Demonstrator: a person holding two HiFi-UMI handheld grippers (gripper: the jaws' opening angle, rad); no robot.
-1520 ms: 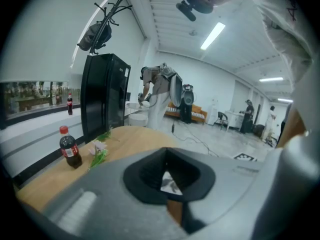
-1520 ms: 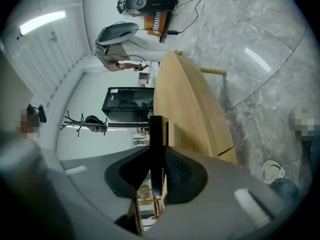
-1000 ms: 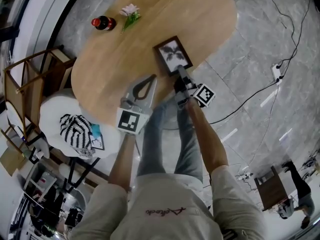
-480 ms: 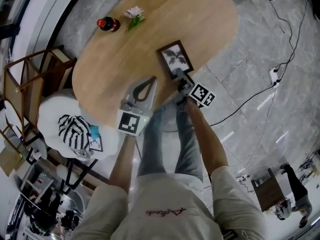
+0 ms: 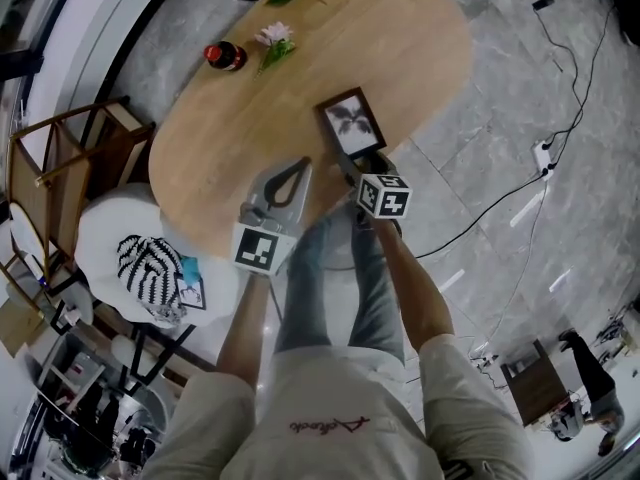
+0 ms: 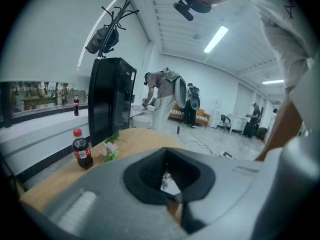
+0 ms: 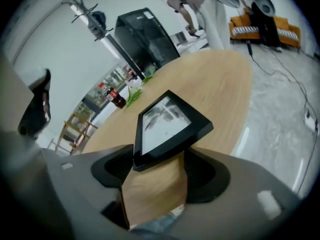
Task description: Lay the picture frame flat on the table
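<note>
Right gripper point(image 7: 157, 170) jaws have just been opening and stand wide; the frame point(image 7: 167, 126) lies flat on the table point(image 7: 220, 84), near corner between them, untouched. Draw straight back. Left gripper point(image 5: 300, 165) jaws together, empty.

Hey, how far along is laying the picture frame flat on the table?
Essentially done: the picture frame lies flat, glass up, on the table. In hand: nothing. The right gripper has just been opening its jaws; the frame's near corner sits between them, not pinched. The left gripper hovers shut. Left: backing the right gripper away.
</note>
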